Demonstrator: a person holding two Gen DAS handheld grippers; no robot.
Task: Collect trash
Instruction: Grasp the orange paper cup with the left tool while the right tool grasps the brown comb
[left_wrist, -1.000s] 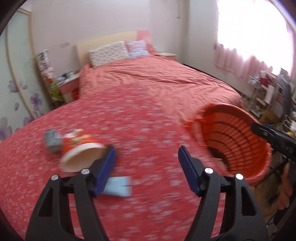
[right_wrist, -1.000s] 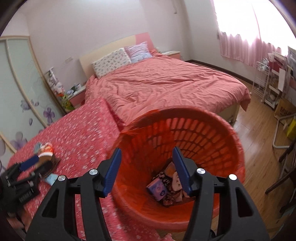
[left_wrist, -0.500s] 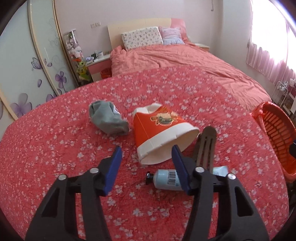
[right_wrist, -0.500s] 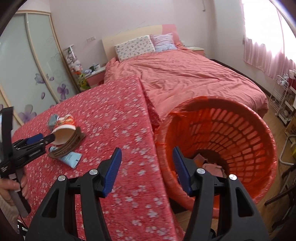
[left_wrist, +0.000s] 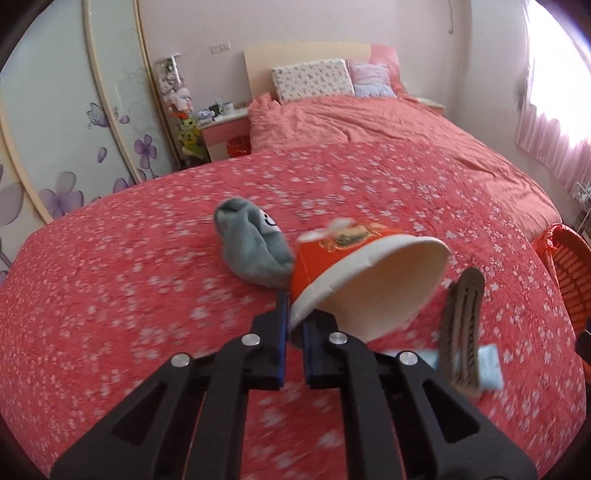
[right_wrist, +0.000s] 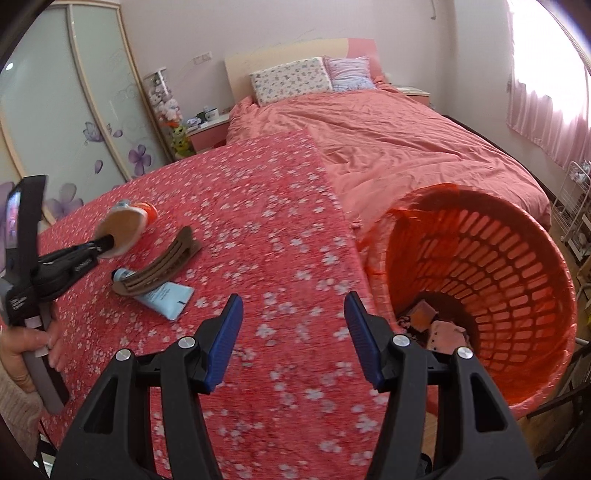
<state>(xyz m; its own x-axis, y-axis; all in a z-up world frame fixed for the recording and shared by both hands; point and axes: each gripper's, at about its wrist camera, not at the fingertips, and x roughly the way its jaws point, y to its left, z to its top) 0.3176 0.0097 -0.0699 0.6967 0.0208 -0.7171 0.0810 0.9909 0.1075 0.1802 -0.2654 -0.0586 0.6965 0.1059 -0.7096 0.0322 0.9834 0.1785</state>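
An orange paper cup (left_wrist: 369, 273) with a white rim lies tilted on the red flowered cloth, its mouth toward me. My left gripper (left_wrist: 293, 314) is shut on the near rim of the cup; the right wrist view shows the same grip on the cup (right_wrist: 125, 225). A grey sock (left_wrist: 251, 247) lies just left of the cup. A brown hair clip (right_wrist: 162, 264) rests across a light blue tube (right_wrist: 166, 295). My right gripper (right_wrist: 293, 317) stands open over the cloth, nothing between its fingers, left of the orange basket (right_wrist: 498, 258), which holds some scraps.
A bed with a pink cover (right_wrist: 406, 140) and pillows lies behind the table. A wardrobe with flower prints (left_wrist: 55, 155) stands at the left, a nightstand (left_wrist: 221, 122) beside it. A person's hand (right_wrist: 22, 343) holds the left gripper. A wire rack (right_wrist: 572, 206) stands at the right.
My left gripper moved in on the cup and closed on its rim, and the cup tipped up. My right gripper swung left from over the basket to over the cloth.
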